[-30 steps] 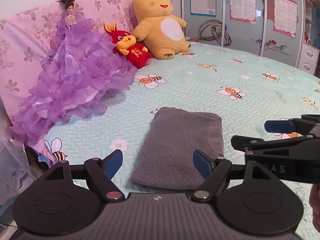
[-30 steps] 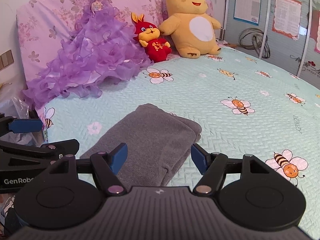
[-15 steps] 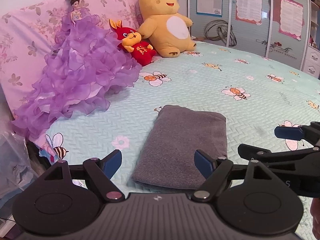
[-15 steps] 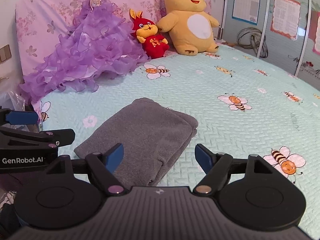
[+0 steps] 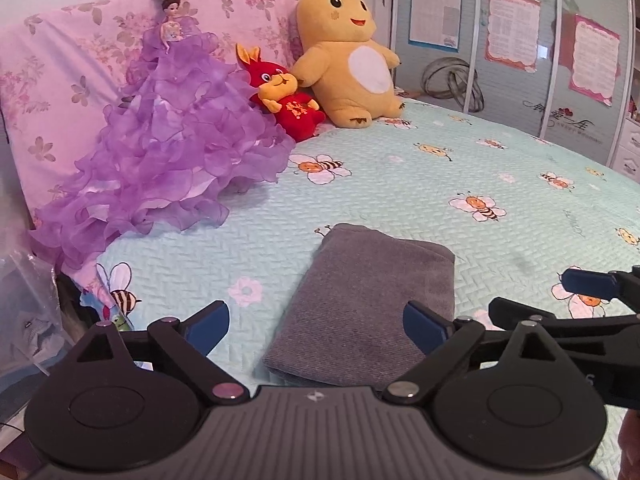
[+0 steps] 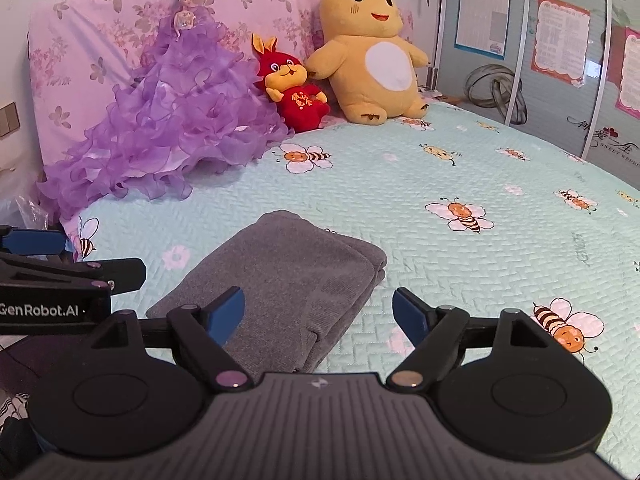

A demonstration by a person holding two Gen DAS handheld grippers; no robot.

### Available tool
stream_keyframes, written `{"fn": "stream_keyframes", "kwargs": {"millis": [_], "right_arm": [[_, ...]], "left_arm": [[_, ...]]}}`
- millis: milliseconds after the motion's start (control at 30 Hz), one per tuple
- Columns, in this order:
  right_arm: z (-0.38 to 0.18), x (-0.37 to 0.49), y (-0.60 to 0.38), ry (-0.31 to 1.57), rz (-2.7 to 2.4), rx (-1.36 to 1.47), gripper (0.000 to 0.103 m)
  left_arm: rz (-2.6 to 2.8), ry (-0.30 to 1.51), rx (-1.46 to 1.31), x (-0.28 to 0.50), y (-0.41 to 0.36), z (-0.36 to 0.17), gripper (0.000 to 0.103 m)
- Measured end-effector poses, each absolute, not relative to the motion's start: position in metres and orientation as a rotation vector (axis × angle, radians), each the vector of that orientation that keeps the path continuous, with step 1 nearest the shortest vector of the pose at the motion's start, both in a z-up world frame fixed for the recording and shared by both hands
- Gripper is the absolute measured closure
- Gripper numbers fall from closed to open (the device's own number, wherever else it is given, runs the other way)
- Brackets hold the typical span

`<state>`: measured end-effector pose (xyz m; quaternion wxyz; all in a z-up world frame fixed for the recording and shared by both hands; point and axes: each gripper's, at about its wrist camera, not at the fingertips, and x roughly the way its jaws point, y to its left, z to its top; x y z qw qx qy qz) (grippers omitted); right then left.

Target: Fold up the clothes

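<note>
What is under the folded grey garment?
The folded grey garment lies flat on the bee-print bedspread. Its own lower layers show only at the edges; anything between them is covered.

Ahead of me the bed (image 5: 400, 184) wears a pale green bee-print cover. Against the pink floral headboard (image 5: 60, 80) leans a doll in a purple ruffled gown (image 5: 172, 140), then a red rabbit plush (image 5: 288, 100) touching a big yellow plush (image 5: 348, 64). Posters (image 5: 512, 28) hang on the wardrobe doors.

A bed (image 5: 400, 184) (mint quilt, bee-printed) is occupied by a folded grey garment (image 5: 368, 312), a purple-gowned doll (image 5: 172, 136) and two plush toys (image 5: 344, 60), apparently touching.
</note>
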<state>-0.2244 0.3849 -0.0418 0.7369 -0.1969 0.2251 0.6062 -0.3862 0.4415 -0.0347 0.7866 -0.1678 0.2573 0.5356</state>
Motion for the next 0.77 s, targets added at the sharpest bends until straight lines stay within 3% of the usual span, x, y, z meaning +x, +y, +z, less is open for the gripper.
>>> {"fn": "stream_keyframes", "kwargs": {"millis": [100,400,767], "right_arm": [[-0.041,-0.225,0.384,0.478,1.327,-0.433,0.022],[-0.040,-0.229,0.379,0.451,1.330,-0.412,0.020],[-0.042,-0.228,0.365,0.389,1.379,-0.264,0.020]], "left_arm": [[1.175,0.555,-0.354,-0.387,0.441,-0.034,0.000],[1.247,0.607,-0.295,-0.383,0.436,-0.041,0.000],[1.205,0.491,-0.353,-0.397,0.436,-0.037,0.000]]}}
